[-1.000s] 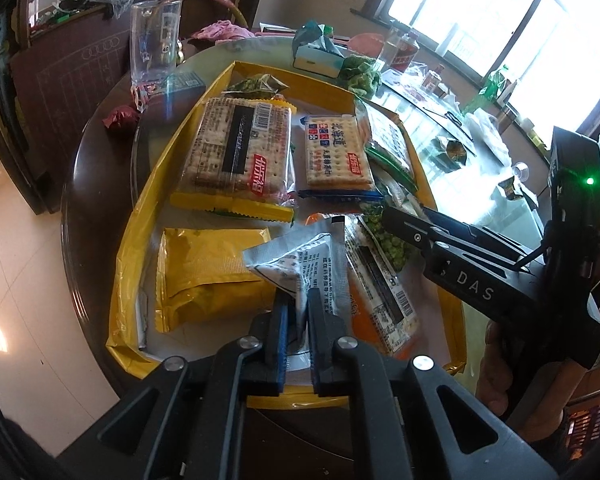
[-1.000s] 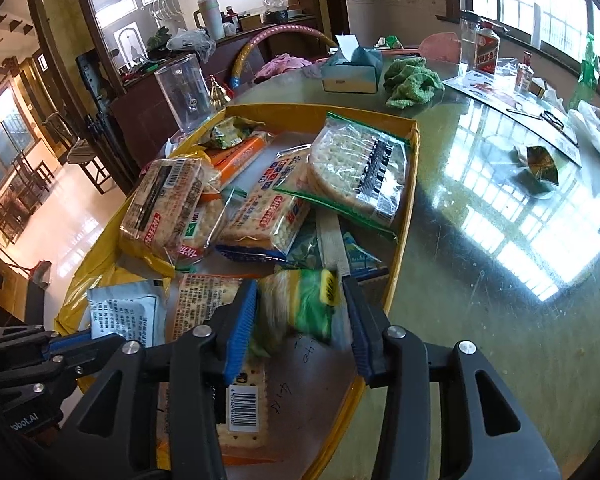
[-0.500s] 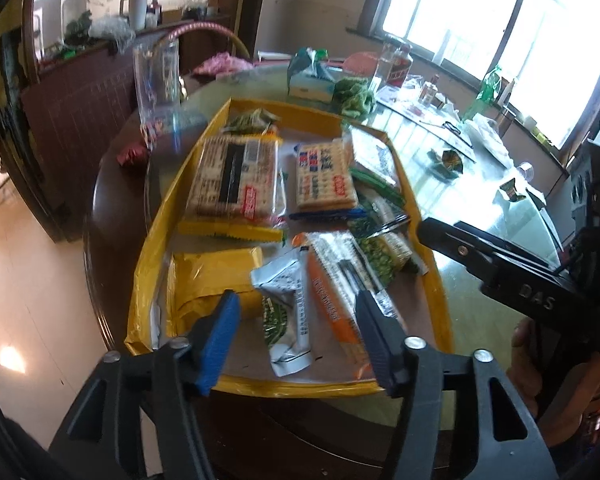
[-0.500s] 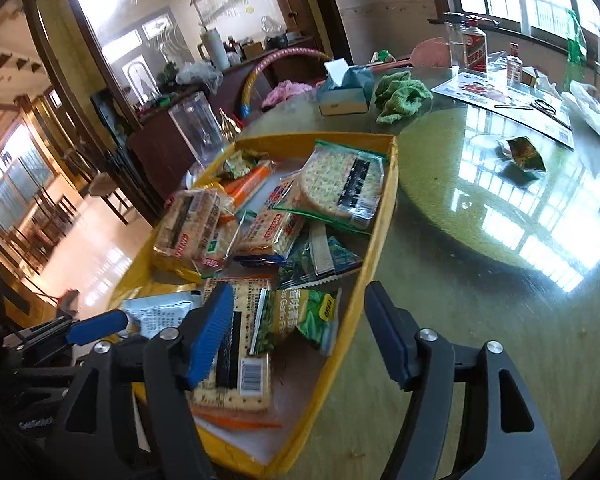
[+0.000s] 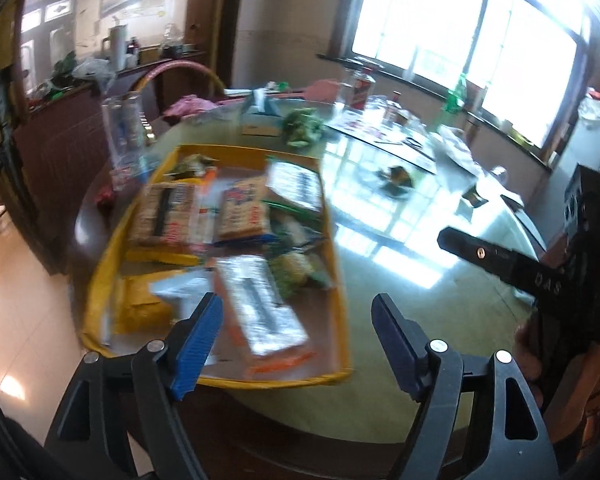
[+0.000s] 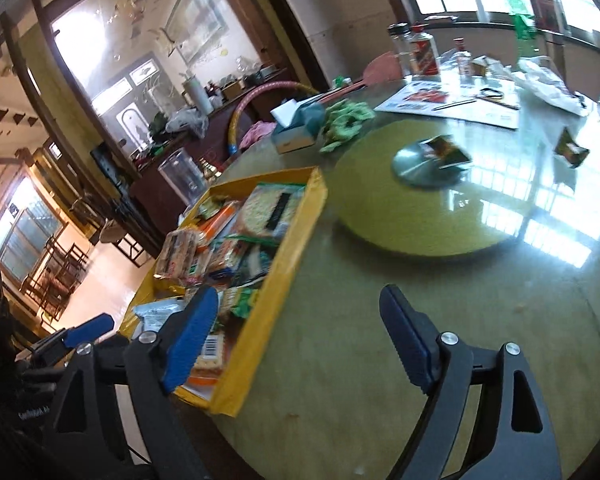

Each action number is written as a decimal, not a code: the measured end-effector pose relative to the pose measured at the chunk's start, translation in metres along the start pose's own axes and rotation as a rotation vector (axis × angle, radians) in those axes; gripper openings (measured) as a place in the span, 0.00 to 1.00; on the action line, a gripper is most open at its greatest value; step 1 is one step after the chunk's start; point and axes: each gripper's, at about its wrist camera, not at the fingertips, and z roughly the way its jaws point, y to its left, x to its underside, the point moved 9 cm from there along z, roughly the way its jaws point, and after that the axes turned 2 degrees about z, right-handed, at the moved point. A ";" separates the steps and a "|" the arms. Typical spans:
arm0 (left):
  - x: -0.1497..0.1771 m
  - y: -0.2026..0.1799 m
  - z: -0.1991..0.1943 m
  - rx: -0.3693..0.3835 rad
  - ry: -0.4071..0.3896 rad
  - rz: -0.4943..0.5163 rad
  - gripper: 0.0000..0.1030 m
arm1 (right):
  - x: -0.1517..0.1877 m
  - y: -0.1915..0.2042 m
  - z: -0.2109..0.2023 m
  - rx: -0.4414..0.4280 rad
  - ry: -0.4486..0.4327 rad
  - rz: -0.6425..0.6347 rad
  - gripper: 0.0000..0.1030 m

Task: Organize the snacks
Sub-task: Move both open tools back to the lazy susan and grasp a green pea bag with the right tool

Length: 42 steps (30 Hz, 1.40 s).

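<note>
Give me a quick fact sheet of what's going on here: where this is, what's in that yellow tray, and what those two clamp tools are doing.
Setting: round glass-topped table in a dining room
Tray: yellow tray at the table's edge
Contents: snack packets lying flat, mostly cracker packs
Left gripper: jaws opening, nothing between them, above the tray's near end
Right gripper: jaws opening, nothing between them, over the tray's near corner and bare table
Nearby: tissue box, green cloth, bottles

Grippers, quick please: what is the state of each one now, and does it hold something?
Left gripper: fingers opening wide, nothing between them.
Right gripper: fingers opening wide, nothing between them.
</note>
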 end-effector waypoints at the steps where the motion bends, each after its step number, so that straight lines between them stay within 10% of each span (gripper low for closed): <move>1: 0.001 -0.009 0.003 0.019 0.009 0.000 0.75 | -0.002 -0.006 -0.005 0.007 -0.006 -0.002 0.81; 13: 0.004 -0.074 0.040 0.091 0.080 0.025 0.75 | -0.062 -0.127 -0.044 0.190 -0.043 0.012 0.81; 28: -0.014 -0.097 0.064 0.127 0.039 0.073 0.75 | -0.172 -0.275 0.002 0.418 0.022 0.079 0.79; 42: -0.017 -0.100 0.073 0.163 0.059 0.093 0.75 | -0.162 -0.344 0.064 0.556 0.162 0.112 0.47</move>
